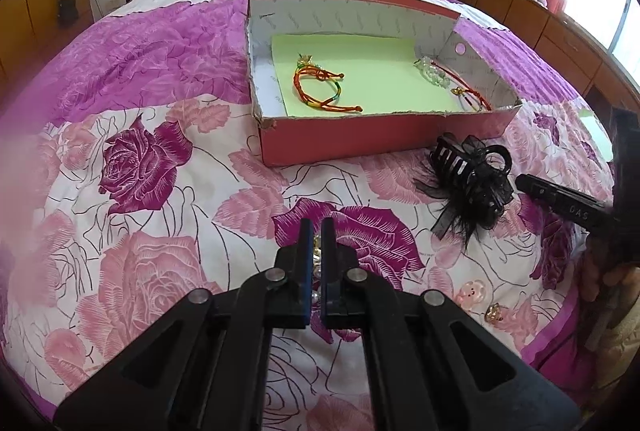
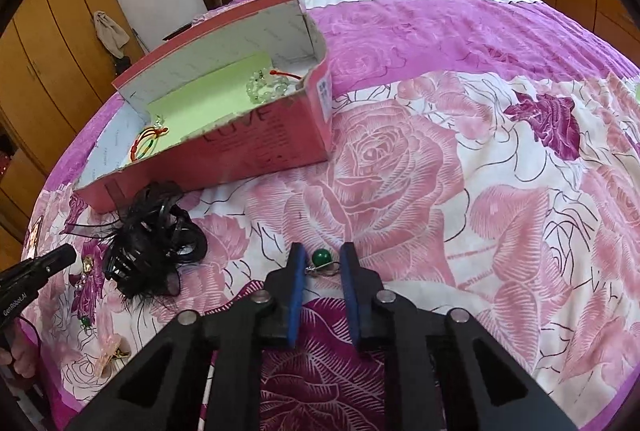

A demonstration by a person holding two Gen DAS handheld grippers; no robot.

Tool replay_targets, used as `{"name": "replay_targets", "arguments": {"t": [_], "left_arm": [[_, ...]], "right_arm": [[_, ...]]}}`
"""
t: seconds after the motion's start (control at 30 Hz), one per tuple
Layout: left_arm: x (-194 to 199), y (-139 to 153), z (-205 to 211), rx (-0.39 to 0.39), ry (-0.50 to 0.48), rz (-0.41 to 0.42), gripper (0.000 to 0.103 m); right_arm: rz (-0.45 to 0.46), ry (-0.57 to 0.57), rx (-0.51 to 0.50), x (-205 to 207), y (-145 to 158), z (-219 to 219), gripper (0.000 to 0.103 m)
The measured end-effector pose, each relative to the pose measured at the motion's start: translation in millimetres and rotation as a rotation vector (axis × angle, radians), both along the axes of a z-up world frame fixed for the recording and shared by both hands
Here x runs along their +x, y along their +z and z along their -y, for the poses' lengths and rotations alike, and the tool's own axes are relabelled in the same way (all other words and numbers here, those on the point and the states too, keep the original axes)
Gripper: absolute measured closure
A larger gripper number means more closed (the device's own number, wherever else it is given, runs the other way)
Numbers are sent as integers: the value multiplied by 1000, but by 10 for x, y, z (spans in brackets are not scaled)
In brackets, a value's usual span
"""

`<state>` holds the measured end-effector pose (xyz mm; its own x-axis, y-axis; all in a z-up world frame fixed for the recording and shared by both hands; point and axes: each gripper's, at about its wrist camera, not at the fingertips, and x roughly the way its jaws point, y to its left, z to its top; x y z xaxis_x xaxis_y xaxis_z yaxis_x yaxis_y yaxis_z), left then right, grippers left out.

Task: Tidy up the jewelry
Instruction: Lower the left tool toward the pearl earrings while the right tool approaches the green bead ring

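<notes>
A: Two views are given, and different pieces are shown by each. From the left wrist, the left gripper (image 1: 317,231) is seen clenched on a small gold-and-pearl trinket (image 1: 317,269) on the floral bedspread (image 1: 140,191); only glints of it are visible in the slit between the pads, so its kind cannot be told.

B: That trinket is hidden from the right wrist. There, a green-bead earring (image 2: 320,259) is seen lying on the bedspread between the blue pads of the right gripper (image 2: 322,257). A gap is left on each side of the bead, so no grasp is made out; whether the wire is touched cannot be told.

A: The pink box (image 1: 384,135) is shown by both cameras, well beyond the grippers. A red-and-green cord bracelet (image 1: 320,87) and a pale bead bracelet (image 1: 434,73) are held on its green liner.

B: The black feathered hair claw (image 2: 152,243) is seen just in front of the box, between the two grippers. A bear-shaped clip (image 1: 473,293) is shown near the left gripper.
</notes>
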<state>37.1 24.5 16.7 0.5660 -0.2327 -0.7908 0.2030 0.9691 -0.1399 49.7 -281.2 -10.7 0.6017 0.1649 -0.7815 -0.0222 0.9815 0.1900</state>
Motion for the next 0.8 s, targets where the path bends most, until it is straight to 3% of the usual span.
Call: {"name": "replay_targets", "arguments": {"t": [0.3,0.8], "left_arm": [[-81,185,-33,-21,15,55,103],[-174,599,-21,-52,39,228,103]], "right_arm": [[111,25,69,-209,233,29,84],[331,71,94,-465,810,-165,84]]}}
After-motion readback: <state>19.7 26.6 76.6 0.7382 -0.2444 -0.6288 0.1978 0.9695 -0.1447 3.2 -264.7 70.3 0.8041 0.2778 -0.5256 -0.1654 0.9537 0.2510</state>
